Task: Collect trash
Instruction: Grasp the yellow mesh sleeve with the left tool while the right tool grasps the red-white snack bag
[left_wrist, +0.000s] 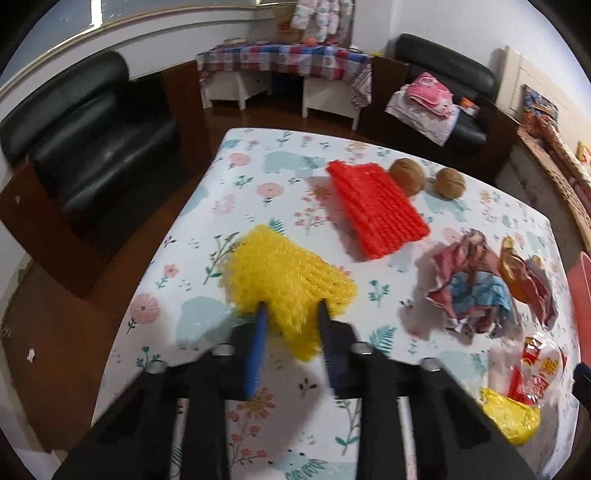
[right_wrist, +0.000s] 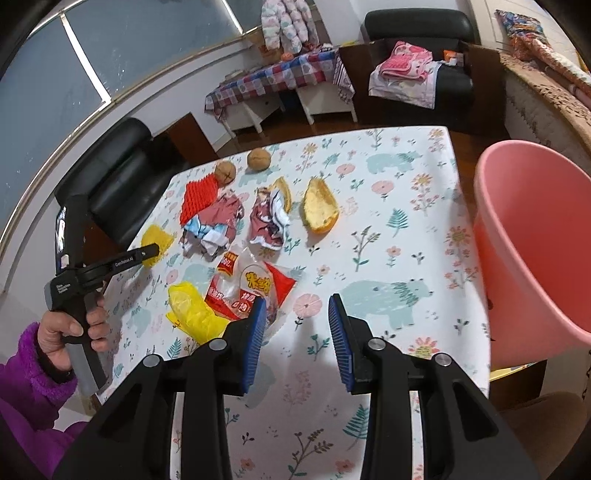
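Observation:
My left gripper is shut on a yellow foam fruit net, near the table's left edge; both also show in the right wrist view, the net at the left gripper. A red foam net lies beyond. Crumpled paper, a red snack wrapper and a yellow plastic bag lie to the right. My right gripper is open and empty, just right of the wrapper. A pink bin stands at the table's right edge.
Two walnuts sit at the far side of the floral tablecloth. Orange peel lies mid-table, next to more crumpled paper. Black armchairs stand left of and behind the table.

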